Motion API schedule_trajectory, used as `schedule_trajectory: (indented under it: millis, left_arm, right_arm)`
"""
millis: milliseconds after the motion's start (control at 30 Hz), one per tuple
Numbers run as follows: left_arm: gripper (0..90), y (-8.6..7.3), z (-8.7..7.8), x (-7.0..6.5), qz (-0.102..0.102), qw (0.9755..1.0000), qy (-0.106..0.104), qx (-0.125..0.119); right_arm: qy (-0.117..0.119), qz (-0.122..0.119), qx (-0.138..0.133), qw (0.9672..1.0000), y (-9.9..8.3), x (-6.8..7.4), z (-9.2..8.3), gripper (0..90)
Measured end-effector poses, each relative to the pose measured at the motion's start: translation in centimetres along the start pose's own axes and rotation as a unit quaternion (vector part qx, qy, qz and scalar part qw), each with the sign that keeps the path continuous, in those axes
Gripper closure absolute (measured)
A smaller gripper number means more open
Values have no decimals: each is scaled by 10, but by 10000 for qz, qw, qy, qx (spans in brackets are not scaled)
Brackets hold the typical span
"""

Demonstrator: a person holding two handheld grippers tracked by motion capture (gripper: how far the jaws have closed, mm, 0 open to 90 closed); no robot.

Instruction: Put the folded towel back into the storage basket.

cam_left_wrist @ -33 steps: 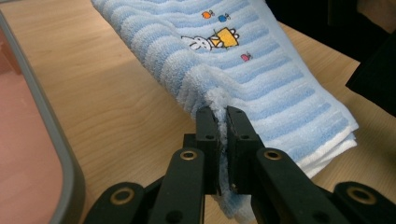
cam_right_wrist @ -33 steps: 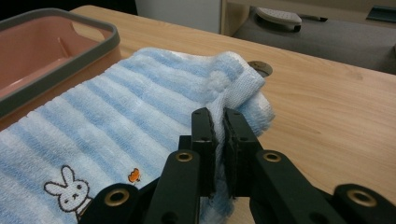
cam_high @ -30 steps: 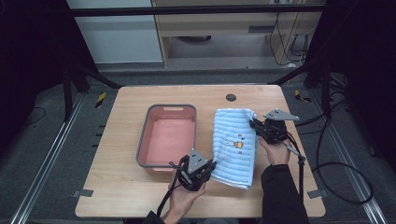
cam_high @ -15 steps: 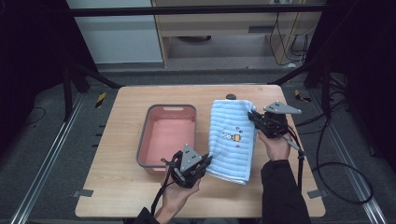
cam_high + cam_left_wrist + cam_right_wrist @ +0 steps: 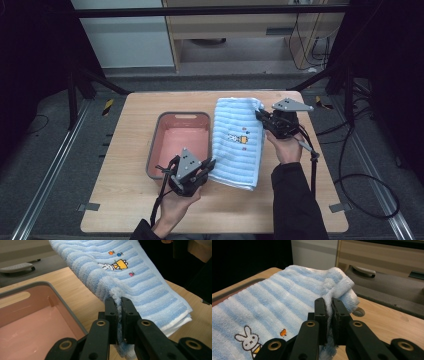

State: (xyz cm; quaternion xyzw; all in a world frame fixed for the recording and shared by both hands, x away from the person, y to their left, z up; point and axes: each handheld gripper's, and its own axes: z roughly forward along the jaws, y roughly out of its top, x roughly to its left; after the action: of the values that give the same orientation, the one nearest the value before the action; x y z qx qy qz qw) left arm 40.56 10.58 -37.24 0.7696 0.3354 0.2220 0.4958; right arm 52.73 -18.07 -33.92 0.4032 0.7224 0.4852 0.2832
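A folded blue-and-white striped towel [image 5: 240, 142] with a small rabbit picture stretches between my two grippers, lifted off the wooden table. My left gripper [image 5: 212, 165] is shut on the towel's near left corner [image 5: 118, 305], beside the pink bin's front right corner. My right gripper [image 5: 260, 116] is shut on the far right corner, where the cloth bunches between the jaws [image 5: 334, 293]. The pink bin [image 5: 169, 137] with a grey rim stands to the left of the towel and holds nothing.
The light wooden table [image 5: 125, 200] has a small round hole [image 5: 359, 312] near its far edge. A grey floor and a wooden cabinet [image 5: 240, 30] lie beyond the table. Black cables trail from both grippers toward the person.
Both grippers have risen with the towel pinched in them, and the towel has lifted and stretched out longer between them.
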Motion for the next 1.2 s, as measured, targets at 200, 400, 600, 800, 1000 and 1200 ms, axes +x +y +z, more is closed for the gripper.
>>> schedule_trajectory:
  millis: [200,400,600,800,1000,1200]
  left_arm:
    - [845,2,-9,10,-47,9999,80,-73]
    - [846,2,-18,20,-47,9998,170,-116]
    - [845,2,-28,32,-88,9994,278,-180]
    - [845,0,-38,45,-159,9989,392,-218]
    - [845,-4,-45,57,-269,9981,510,-234]
    - [845,-11,-49,70,-372,9971,630,-204]
  right_arm:
    - [60,-75,-31,9999,11,9,6,844]
    - [146,-173,-78,9997,26,23,15,844]
    - [233,-216,-90,9995,36,34,27,844]
    - [325,-291,-84,9990,44,46,40,844]
    - [410,-352,-96,9985,52,58,54,844]
    - [498,-348,-35,9981,54,69,73,844]
